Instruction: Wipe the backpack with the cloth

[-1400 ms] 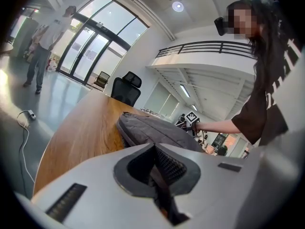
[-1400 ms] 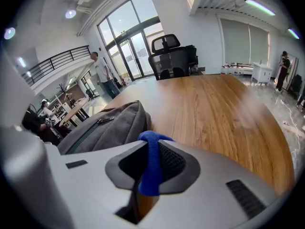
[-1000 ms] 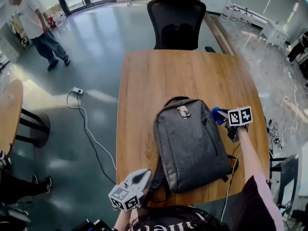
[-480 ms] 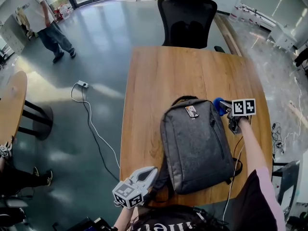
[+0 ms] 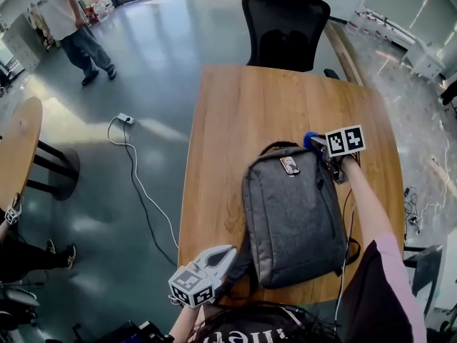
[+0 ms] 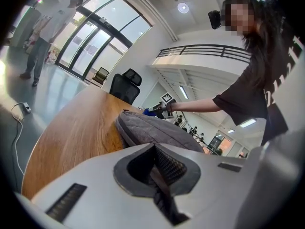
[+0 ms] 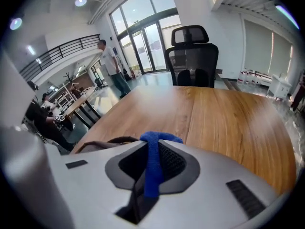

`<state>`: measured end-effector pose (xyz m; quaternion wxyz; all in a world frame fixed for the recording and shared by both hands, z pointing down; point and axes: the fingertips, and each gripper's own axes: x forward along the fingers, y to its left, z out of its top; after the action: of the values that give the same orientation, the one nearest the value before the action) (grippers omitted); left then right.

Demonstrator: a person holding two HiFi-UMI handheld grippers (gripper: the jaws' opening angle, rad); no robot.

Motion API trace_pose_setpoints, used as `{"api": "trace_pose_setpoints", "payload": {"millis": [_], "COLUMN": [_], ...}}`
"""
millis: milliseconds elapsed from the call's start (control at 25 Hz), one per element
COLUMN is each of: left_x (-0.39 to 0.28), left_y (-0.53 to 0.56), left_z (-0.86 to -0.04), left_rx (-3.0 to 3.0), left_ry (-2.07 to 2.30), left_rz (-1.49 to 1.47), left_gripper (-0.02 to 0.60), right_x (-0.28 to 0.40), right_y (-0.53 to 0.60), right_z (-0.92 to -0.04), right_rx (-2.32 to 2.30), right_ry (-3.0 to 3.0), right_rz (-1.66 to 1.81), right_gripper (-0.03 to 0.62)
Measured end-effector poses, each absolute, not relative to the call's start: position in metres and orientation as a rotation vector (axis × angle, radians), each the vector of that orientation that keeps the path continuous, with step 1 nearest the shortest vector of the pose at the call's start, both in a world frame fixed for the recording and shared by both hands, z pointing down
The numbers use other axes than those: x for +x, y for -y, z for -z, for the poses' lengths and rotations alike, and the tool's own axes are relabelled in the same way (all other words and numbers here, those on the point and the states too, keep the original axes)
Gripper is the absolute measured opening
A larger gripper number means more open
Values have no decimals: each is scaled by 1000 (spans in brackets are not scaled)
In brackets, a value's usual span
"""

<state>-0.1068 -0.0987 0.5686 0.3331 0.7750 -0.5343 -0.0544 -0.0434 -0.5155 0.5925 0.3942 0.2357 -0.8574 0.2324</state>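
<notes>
Backpack [image 5: 296, 216] is lying flat on the table [image 5: 235, 120]. Right gripper [image 5: 323, 149] is clamping the blue cloth [image 5: 311, 140] at the backpack's handle end. Left gripper [image 5: 218, 257] is hovering by the backpack's opposite near corner, jaws pressed together, gripping nothing.

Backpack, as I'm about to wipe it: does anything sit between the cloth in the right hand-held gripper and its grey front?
Nothing visible does. The right hand-held gripper, shut on the blue cloth, is at the top right corner of the backpack; its front is bare but for a small badge.
</notes>
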Motion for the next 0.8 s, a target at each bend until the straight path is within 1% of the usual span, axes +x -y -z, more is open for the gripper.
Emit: {"api": "trace_pose_setpoints", "payload": {"millis": [240,520,800], "left_x": [-120,-133,-136], "left_y": [97,93,83], "left_z": [-572,-571,-571], "left_rx": [1994,1967,1961], "left_ry": [1442,1501,1519], "left_rz": [161,189,208], "left_gripper": [0,0,0], "right_x": [-92,-147,-183], "right_y": [499,449,402], "right_z": [-589,-592,-592], "right_rx": [493,321,221], "right_ry": [2205,2219,2230], "right_rz": [-562,-544,-527], "right_gripper": [63,63,63]}}
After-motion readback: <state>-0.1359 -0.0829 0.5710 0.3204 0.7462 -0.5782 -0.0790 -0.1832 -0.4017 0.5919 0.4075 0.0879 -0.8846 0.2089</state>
